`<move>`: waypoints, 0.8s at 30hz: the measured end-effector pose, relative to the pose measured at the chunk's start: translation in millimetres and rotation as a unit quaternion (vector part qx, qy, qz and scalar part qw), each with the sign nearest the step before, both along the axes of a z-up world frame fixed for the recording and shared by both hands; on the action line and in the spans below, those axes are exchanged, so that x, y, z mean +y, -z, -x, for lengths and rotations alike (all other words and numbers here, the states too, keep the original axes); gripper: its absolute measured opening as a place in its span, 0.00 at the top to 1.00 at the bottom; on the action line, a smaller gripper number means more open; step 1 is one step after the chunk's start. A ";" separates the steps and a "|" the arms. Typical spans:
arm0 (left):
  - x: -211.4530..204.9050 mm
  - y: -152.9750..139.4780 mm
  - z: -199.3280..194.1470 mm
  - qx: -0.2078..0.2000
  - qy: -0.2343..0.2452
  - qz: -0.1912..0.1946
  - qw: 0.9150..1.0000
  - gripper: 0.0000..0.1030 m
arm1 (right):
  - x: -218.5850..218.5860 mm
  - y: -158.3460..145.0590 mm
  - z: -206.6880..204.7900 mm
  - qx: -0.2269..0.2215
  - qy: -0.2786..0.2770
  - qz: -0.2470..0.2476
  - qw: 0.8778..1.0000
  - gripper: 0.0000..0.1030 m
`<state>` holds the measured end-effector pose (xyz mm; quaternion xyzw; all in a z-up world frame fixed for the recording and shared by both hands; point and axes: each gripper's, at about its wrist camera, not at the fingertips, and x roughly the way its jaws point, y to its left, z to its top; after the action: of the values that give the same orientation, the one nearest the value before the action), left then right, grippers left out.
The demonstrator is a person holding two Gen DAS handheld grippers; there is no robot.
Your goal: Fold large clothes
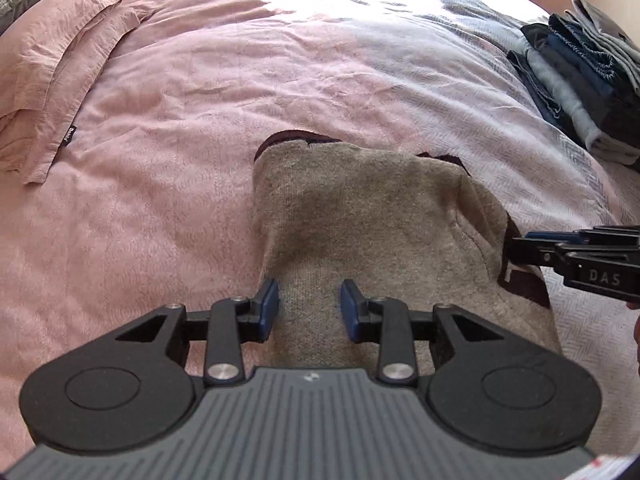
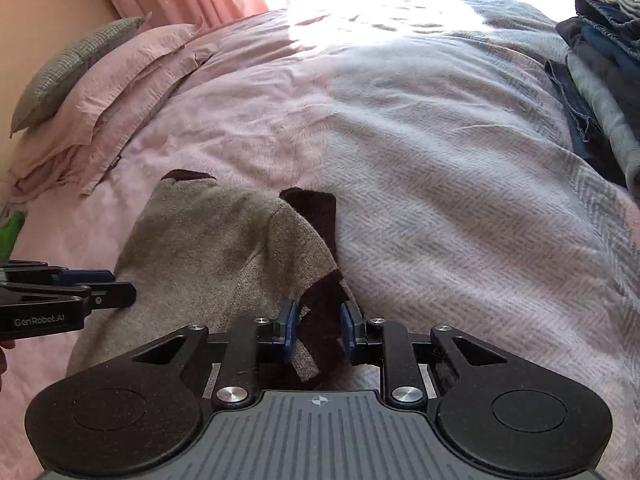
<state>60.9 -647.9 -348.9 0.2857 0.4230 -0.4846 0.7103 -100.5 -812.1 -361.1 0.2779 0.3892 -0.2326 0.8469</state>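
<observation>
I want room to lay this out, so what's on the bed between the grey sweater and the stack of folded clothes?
Only bare bedspread lies between the grey sweater and the stack of folded clothes, clearest in the right wrist view.

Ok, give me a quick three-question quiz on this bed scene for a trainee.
1. True or false: the sweater lies on the cover.
2. In both views the clothes pile sits: A) on the sweater, B) toward the picture's right of it, C) by the pillows.
3. Which gripper is over the sweater's dark edge?
Key: 1 true; 2 B; 3 the right gripper.
</observation>
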 end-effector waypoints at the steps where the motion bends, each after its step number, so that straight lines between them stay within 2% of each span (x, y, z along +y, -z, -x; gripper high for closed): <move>1: 1.2 -2.8 0.8 0.005 -0.006 -0.001 1.000 0.71 | 3.0 -6.2 4.9 -0.003 0.002 -0.003 1.000 0.75; 6: 10.5 -17.6 7.9 -0.005 -0.019 -0.015 1.000 0.65 | 18.0 -27.2 27.4 -0.024 0.004 -0.020 1.000 0.59; 9: 25.9 -30.1 10.9 0.002 -0.045 -0.008 0.999 0.60 | 21.4 -33.5 39.0 -0.022 0.013 -0.031 0.999 0.55; 11: 48.8 -40.1 10.6 0.023 -0.077 0.013 0.997 0.52 | 22.4 -37.4 54.4 -0.019 0.024 -0.040 0.999 0.55; 13: 83.0 -45.5 9.0 0.071 -0.126 0.046 0.988 0.45 | 22.2 -40.5 75.3 -0.018 0.037 -0.056 0.998 0.54; 14: 102.8 -44.5 8.0 0.104 -0.156 0.066 0.980 0.44 | 21.5 -41.5 87.6 -0.015 0.046 -0.063 0.997 0.54; 16: 145.0 -33.1 7.3 0.187 -0.229 0.103 0.950 0.43 | 18.4 -41.0 111.1 -0.001 0.061 -0.072 0.996 0.54; 18: 180.4 -11.0 14.5 0.264 -0.295 0.132 0.909 0.43 | 14.7 -38.8 134.0 0.019 0.078 -0.076 0.994 0.54; 21: 205.0 26.3 32.2 0.346 -0.359 0.169 0.850 0.41 | 7.3 -35.1 165.3 0.037 0.103 -0.085 0.990 0.54; 24: 206.3 55.5 52.6 0.373 -0.390 0.208 0.816 0.37 | -2.1 -34.9 190.1 0.046 0.124 -0.083 0.988 0.54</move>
<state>8.3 -441.6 -404.4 -0.2605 0.6205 -0.3134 0.6700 -290.6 -814.2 -326.3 0.3827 0.4081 -0.3155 0.7665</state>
